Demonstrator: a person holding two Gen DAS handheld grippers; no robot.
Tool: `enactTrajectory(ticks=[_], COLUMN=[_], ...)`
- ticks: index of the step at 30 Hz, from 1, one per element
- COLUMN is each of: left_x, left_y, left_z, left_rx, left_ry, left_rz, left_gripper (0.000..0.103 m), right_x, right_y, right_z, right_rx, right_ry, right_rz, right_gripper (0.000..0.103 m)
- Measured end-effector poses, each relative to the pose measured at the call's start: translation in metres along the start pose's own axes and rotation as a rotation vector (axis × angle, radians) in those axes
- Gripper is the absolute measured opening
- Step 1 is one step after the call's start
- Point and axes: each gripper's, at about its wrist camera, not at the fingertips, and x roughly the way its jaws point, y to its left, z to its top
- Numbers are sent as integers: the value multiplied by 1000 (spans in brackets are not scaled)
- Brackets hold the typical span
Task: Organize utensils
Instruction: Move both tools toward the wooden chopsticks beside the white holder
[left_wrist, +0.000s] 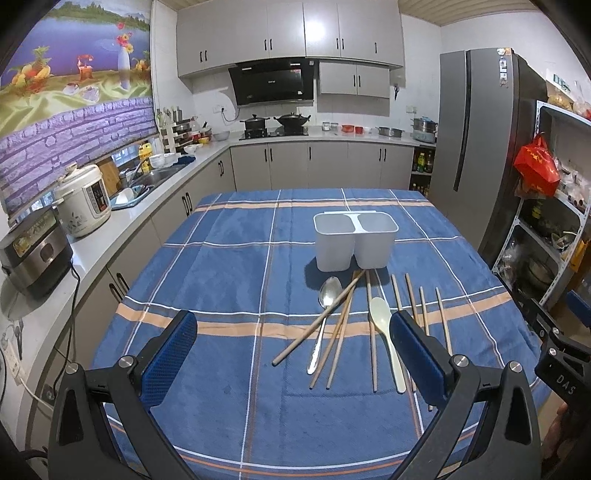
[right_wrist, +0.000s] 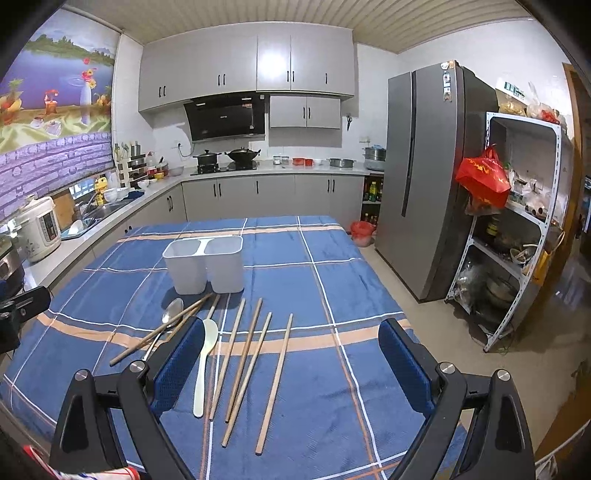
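Both your grippers hover spread and empty over the table.

Your left gripper (left_wrist: 293, 341) and right gripper (right_wrist: 291, 349) have fingers wide apart (nothing between them). The white two-compartment plastic holder (left_wrist: 355, 240) stands mid-table on the blue plaid tablecloth (left_wrist: 221, 266); nearer your edge lie wooden chopsticks (right_wrist: 275, 384), a metal spoon (left_wrist: 325, 314) and a cream plastic spoon (right_wrist: 204, 365).

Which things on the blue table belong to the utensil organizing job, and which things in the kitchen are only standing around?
Belong to the job:
- white plastic two-compartment holder
- shiny metal spoon
- pale cream plastic spoon
- long wooden chopsticks

Only standing around:
- white rice cooker
- grey double-door fridge
- red plastic bag
- black pots on the stove
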Motion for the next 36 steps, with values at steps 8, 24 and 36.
enactTrajectory(ticks=[8, 24, 36], left_x=[21, 112, 218], left_y=[0, 19, 29], left_z=[1, 3, 33], left_rx=[28, 89, -18], left_ry=[7, 178, 335], left_rz=[7, -124, -338], left_gripper=[103, 103, 78], right_x=[20, 83, 161], right_y=[-13, -19, 15], right_z=[-10, -26, -13], right_rx=[43, 112, 157], right_ry=[66, 244, 387], right_rz=[-3, 50, 288], right_gripper=[97, 97, 86])
